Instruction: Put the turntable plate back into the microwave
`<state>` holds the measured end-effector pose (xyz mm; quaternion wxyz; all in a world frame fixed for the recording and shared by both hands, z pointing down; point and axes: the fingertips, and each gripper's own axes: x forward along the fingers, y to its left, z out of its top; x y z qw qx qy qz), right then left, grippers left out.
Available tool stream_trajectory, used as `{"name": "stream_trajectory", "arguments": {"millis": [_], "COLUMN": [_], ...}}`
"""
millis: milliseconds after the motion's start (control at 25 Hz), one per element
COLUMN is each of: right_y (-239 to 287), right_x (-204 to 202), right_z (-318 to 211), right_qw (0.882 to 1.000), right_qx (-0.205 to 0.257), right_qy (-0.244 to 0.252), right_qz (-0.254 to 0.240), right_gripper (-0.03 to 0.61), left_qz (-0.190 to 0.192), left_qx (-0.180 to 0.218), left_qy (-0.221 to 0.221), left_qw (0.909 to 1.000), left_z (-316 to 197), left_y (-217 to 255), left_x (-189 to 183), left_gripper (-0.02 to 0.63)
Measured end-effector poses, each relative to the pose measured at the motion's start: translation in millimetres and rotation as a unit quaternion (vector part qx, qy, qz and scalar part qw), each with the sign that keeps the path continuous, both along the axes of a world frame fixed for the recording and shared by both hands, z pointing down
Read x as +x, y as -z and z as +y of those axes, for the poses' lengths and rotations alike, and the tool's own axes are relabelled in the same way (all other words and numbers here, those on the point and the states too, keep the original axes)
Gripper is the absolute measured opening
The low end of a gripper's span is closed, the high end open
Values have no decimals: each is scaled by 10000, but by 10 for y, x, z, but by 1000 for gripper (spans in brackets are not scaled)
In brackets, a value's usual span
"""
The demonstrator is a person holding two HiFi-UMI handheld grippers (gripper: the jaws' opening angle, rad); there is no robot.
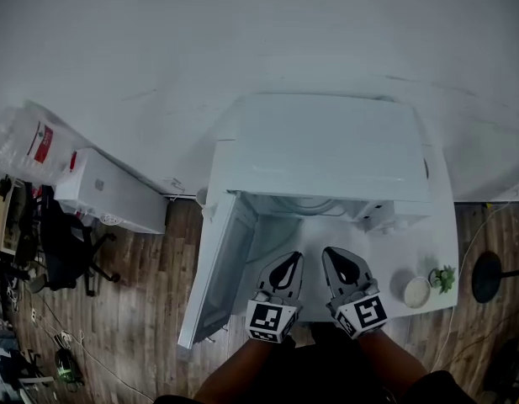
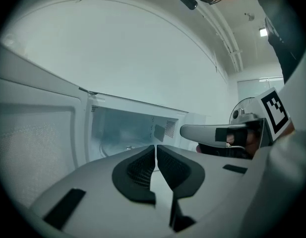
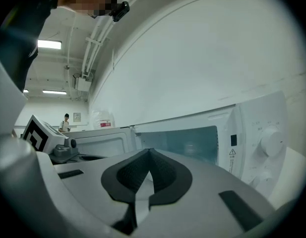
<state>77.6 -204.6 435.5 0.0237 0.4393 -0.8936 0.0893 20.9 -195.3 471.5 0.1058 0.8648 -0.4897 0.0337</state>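
The white microwave (image 1: 326, 150) stands on a white table with its door (image 1: 221, 263) swung open to the left. Inside the cavity a curved glass rim shows, likely the turntable plate (image 1: 314, 205), seen faintly as the plate (image 2: 118, 147) in the left gripper view. My left gripper (image 1: 293, 257) and right gripper (image 1: 330, 252) hover side by side just in front of the opening. In its own view the left gripper (image 2: 155, 147) has its jaws together with nothing between them. The right gripper (image 3: 149, 150) is likewise shut and empty.
A small white bowl (image 1: 416, 291) and a little green plant (image 1: 445, 278) sit on the table right of the grippers. The control knobs (image 3: 272, 143) are on the microwave's right. A white box (image 1: 108, 192), an office chair (image 1: 66, 247) and a black stand base (image 1: 486, 276) are on the wooden floor.
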Motion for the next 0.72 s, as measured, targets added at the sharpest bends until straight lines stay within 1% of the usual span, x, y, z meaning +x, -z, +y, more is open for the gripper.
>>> {"name": "stream_trajectory", "arguments": {"millis": [120, 400, 720], "right_y": [90, 190, 374], "right_x": [-18, -59, -97], "right_z": [58, 148, 218], "right_qw": [10000, 9999, 9994], "right_qx": [66, 34, 257], "right_qy": [-36, -126, -191], "right_qz": [-17, -18, -137], "right_gripper": [17, 18, 17], "left_qz": [-113, -142, -95], "left_qx": [3, 51, 118], "left_qy": [-94, -163, -206], "left_qw": [9999, 9998, 9997], "left_z": [57, 42, 111], "left_y": [59, 212, 336], "left_x": [23, 3, -35], "left_gripper": [31, 31, 31]}}
